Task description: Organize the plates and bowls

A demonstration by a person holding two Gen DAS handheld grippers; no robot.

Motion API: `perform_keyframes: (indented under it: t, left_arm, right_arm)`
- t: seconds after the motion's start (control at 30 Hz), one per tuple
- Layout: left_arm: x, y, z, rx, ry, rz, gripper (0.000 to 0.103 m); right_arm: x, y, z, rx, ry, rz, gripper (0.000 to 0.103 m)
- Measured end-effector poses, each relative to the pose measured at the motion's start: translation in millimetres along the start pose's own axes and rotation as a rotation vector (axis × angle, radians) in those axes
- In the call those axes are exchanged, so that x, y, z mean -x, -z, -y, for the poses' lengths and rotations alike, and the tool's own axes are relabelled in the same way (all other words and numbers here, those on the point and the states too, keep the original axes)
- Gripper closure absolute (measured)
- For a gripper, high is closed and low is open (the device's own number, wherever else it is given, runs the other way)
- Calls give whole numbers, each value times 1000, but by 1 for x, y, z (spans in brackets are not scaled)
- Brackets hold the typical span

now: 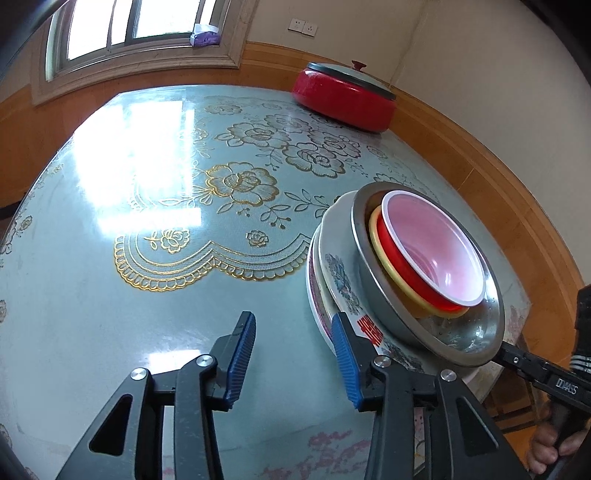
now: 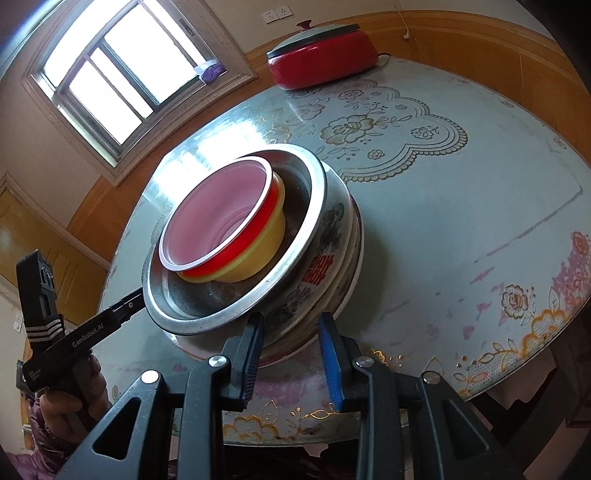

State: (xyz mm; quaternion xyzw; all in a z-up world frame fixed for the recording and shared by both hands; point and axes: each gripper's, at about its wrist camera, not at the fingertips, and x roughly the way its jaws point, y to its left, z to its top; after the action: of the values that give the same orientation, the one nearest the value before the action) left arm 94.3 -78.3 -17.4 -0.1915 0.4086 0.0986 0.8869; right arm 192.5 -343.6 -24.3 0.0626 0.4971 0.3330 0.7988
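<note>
A round desk (image 1: pixel 147 295) under a pale blue cloth with gold flowers fills both wrist views. Behind it, a window (image 1: pixel 110 26) sits at 11 o'clock in the left wrist view.

A red lidded pot (image 1: pixel 343 103) stands at the desk's far edge, at 1 o'clock in that view and well apart from everything else.

The task's things form one pile at the desk's near edge, at 3 o'clock in the left wrist view and 9 o'clock in the right. At the bottom is a stack of plates (image 1: pixel 340 273) with floral prints. On it sits a steel basin (image 1: pixel 461 332), inside that a yellow bowl (image 1: pixel 388 266), and nested in that a red bowl (image 1: pixel 436 240) with a white rim.

The left hand-held gripper (image 1: pixel 293 362) hangs over bare cloth at 6 o'clock with its jaws apart and nothing between them. Its right finger is just beside the plates' rim.

The right hand-held gripper (image 2: pixel 291 350) is at 6 o'clock in its own view. Its jaws are clamped on the near rim of the stack of plates, one blue pad on each face.

A person's hand (image 2: pixel 66 406) grips the left tool's handle at 8 o'clock in the right wrist view.
</note>
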Motion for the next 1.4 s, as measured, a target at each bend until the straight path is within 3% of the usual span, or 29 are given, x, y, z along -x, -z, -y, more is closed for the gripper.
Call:
perform_keyframes:
  t: [0.13, 0.37, 0.6, 0.8, 1.2, 1.4]
  left_arm:
    - [1, 4, 4, 4, -1, 3, 60]
    - [4, 9, -2, 75, -9, 4, 46]
    - [19, 17, 13, 64, -69, 53, 42]
    - [28, 21, 25, 34, -94, 83, 32]
    - [31, 16, 28, -115, -40, 90, 22]
    - [33, 17, 18, -228, -19, 91, 12]
  right_arm:
    - [-1, -2, 2, 6, -3, -8, 71]
    - [0, -2, 2, 31, -19, -20, 71]
    - [0, -3, 5, 57, -45, -25, 71]
    - [2, 0, 3, 85, -44, -18, 70]
    - [9, 17, -32, 99, 136, 62, 70]
    - [23, 42, -61, 68, 298, 188, 69]
